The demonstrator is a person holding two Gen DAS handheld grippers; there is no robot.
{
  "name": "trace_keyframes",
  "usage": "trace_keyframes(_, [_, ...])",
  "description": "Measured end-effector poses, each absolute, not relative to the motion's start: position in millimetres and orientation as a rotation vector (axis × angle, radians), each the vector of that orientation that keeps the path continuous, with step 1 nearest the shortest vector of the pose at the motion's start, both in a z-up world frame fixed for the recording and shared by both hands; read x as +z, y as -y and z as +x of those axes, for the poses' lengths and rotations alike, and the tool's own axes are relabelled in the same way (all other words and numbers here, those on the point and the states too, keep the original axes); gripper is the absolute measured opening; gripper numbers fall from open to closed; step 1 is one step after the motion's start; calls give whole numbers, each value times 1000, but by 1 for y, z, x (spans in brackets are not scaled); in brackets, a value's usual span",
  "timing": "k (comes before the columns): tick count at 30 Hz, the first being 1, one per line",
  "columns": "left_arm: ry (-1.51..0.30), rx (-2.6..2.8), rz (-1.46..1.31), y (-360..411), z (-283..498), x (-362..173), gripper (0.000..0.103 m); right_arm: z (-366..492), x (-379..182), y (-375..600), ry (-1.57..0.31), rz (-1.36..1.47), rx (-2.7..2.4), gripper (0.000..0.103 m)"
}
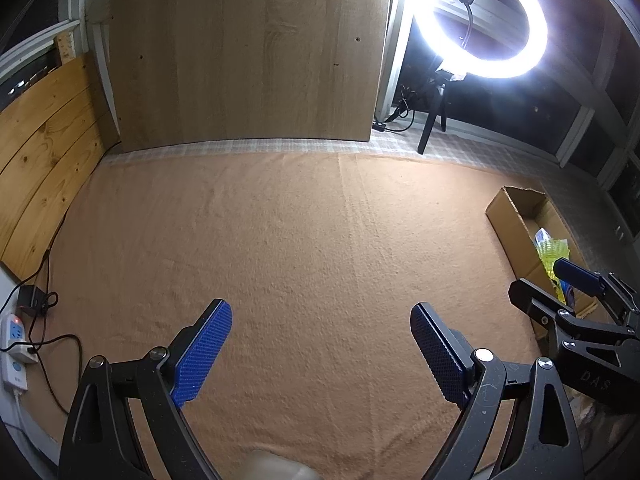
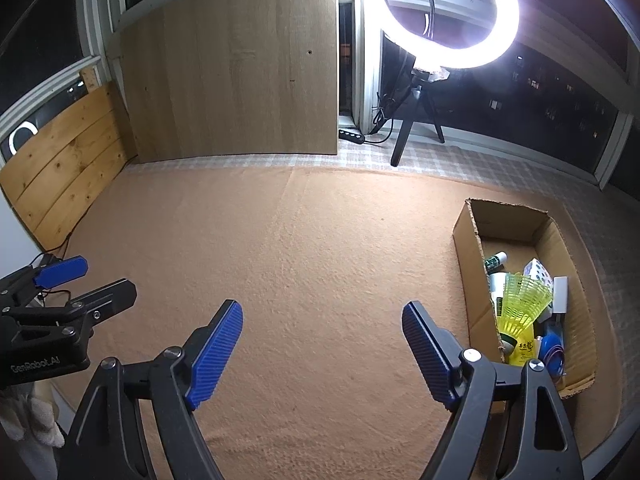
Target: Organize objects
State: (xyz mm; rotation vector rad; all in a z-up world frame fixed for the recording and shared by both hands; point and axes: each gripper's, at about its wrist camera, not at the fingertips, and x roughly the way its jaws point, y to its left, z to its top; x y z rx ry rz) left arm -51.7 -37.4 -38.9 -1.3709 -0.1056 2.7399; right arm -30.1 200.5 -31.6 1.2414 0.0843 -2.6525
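Left wrist view: the left claw (image 1: 322, 350) hangs over the tan cloth (image 1: 300, 240) that covers the worktop, its blue pads spread wide with nothing between them. The cloth under and ahead of it is bare. At the right edge the right claw (image 1: 556, 280) shows from the side, also parted, in front of a cardboard box (image 1: 510, 220). Only a strip of the box's inside shows, with a yellow shuttlecock (image 1: 554, 252) in it. A wood panel (image 1: 248, 52) stands upright at the far edge of the cloth, a lit ring light (image 1: 480, 20) on a tripod to its right. A power strip (image 1: 14, 350) with cables lies at the left edge.

Right wrist view: the right claw (image 2: 322, 344) is spread open over bare cloth, empty. The cardboard box (image 2: 466, 248) sits just to its right on the cloth, top open. Inside lie the yellow shuttlecock (image 2: 520, 304), a small white cube with dots (image 2: 538, 272), a green-and-white tube (image 2: 495, 261), a white block (image 2: 560, 294), a yellow packet (image 2: 522, 350) and something blue (image 2: 552, 354) at the near end; the things lie heaped against one another. The left claw (image 2: 96, 280) shows at the left edge, parted and empty, well apart from the box. The wood panel (image 2: 232, 64) and ring light (image 2: 452, 12) stand at the back.
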Motion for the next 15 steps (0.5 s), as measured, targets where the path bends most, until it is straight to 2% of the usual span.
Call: trace_keyframes(15, [101, 2756, -1351, 41, -42, -33, 95, -22, -30, -201, -85, 1231, -2660, 80])
